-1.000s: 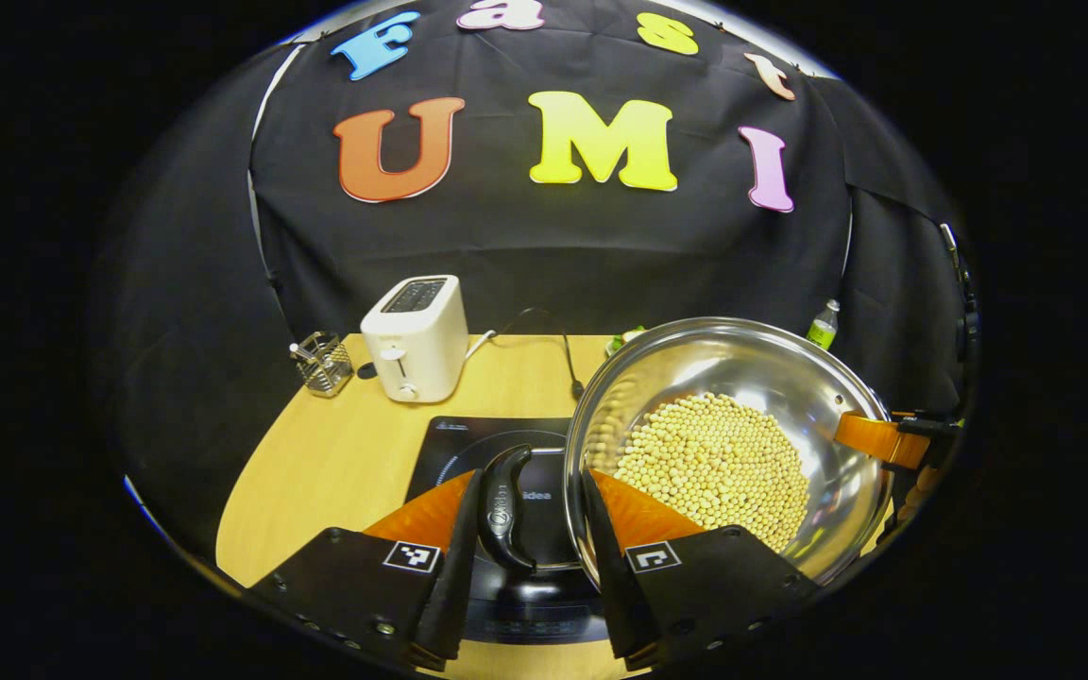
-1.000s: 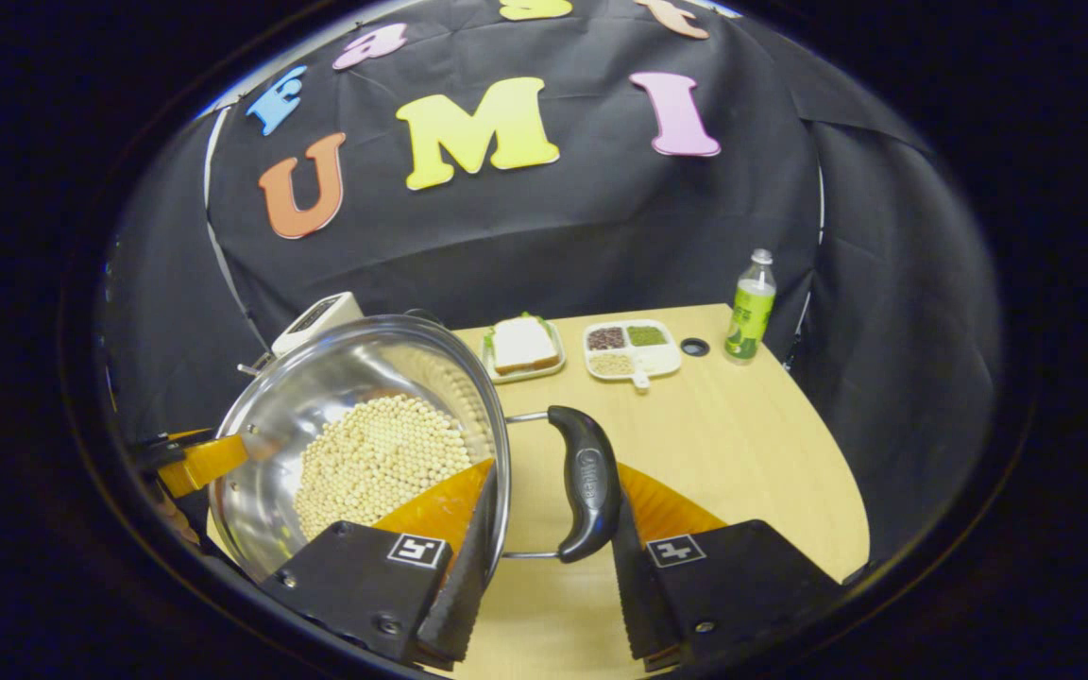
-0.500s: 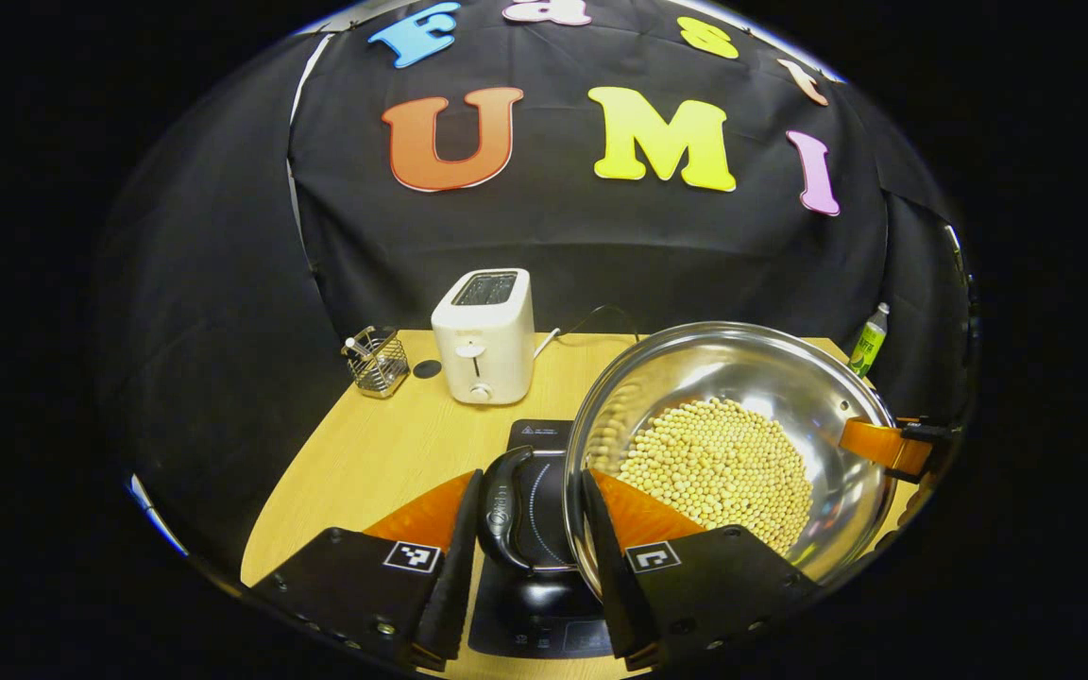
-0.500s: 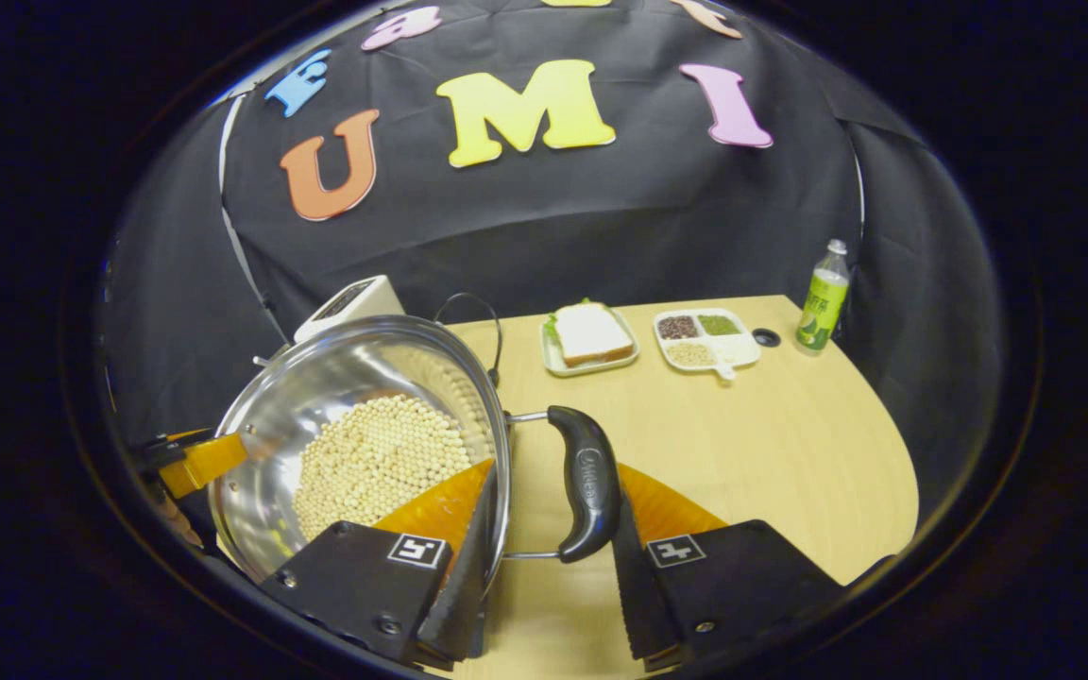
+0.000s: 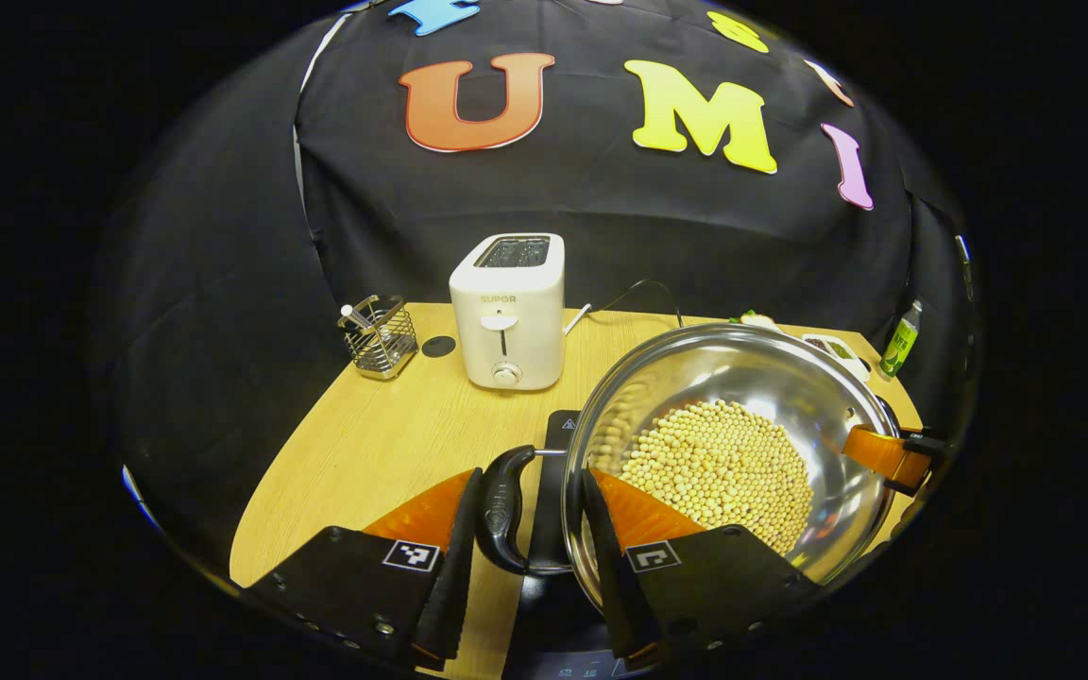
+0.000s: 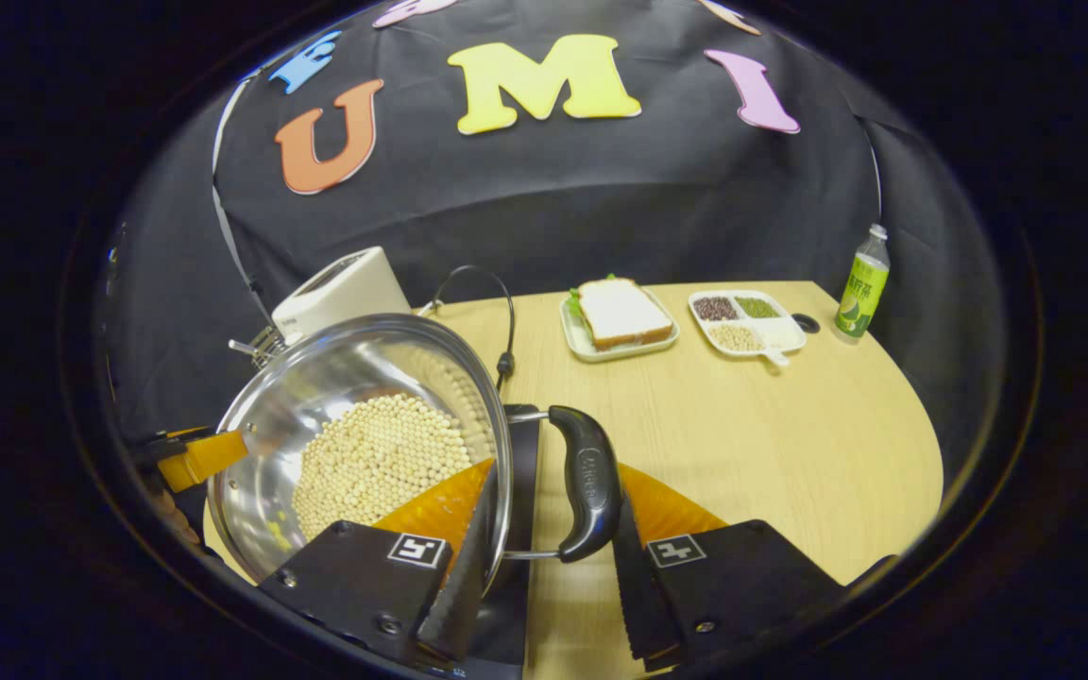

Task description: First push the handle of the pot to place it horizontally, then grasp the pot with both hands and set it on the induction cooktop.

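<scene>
The steel pot (image 5: 742, 378), holding a bed of pale soybeans (image 5: 719, 467), sits between the two grippers, partly over the dark induction cooktop (image 5: 558, 444), of which a strip shows beside the pot's wall. In the left gripper view, the left gripper (image 5: 527, 567) has its fingers closed part way around the pot's black side handle (image 5: 501, 510): one finger lies against the handle's outer face, the other reaches over the pot's rim inside the bowl. In the right gripper view, the right gripper (image 6: 549, 567) grips the opposite black handle (image 6: 589, 482) the same way, one finger inside the rim, the other pressed on the handle's outer side. Behind the pot on the wooden counter (image 6: 771, 425) stand a white toaster (image 5: 508, 307) and a wire basket (image 5: 376, 335); beyond the pot's right handle lie a sandwich plate (image 6: 620, 321), a divided dish (image 6: 747, 321) and a green bottle (image 6: 860, 283).
</scene>
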The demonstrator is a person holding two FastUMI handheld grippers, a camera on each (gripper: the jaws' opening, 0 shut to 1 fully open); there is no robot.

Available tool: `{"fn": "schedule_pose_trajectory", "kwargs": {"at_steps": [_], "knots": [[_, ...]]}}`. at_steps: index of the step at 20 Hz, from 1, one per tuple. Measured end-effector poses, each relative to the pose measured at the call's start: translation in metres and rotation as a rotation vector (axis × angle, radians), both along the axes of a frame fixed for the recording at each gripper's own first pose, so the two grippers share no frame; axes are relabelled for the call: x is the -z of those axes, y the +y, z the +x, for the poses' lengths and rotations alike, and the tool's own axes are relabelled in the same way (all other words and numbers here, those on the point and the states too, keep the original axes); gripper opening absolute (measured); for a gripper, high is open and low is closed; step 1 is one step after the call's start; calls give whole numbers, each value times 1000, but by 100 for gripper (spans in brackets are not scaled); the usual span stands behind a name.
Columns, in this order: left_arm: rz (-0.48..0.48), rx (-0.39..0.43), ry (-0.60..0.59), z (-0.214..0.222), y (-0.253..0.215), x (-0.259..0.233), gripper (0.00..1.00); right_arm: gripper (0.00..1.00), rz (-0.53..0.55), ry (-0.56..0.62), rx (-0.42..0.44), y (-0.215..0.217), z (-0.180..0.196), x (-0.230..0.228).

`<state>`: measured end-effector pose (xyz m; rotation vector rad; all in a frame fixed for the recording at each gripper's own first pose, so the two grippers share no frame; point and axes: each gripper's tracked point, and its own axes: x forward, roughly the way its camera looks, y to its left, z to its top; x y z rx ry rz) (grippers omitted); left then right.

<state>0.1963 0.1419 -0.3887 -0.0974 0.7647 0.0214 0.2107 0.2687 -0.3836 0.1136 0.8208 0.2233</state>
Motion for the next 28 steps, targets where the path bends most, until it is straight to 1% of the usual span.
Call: {"fn": "schedule_pose_trajectory", "kwargs": {"at_steps": [1,2,5,9,16,17,19,20,21,22,23,25,28], "knots": [[-1,-8,-2,4,-2,2,57,64,0,9,1,3,1,4],[1,-13,-5,6,-5,5,57,63,-1,15,0,5,1,9],[22,-1,-15,9,-4,13,57,63,27,19,9,8,2,13],[-3,-10,-29,7,-1,15,57,63,55,2,22,9,6,13],[-8,-5,-45,4,1,14,57,64,81,-24,19,9,9,12],[-11,0,-52,3,3,13,60,65,81,-32,22,7,10,11],[-4,-4,-78,2,8,9,62,70,56,-68,9,3,15,9],[2,-16,-103,2,12,2,64,79,46,-71,3,1,14,9],[6,-29,-134,5,17,-4,72,82,64,-73,-1,3,12,7],[3,-43,-153,5,21,-10,75,84,82,-75,-6,5,9,4],[-6,-50,-165,2,21,-14,82,84,83,-87,-5,2,8,0],[-5,-60,-170,-6,24,-21,94,84,50,-118,12,-9,5,-10],[-10,-64,-211,-21,19,-46,95,84,29,-173,-11,-15,-8,-38]]}}
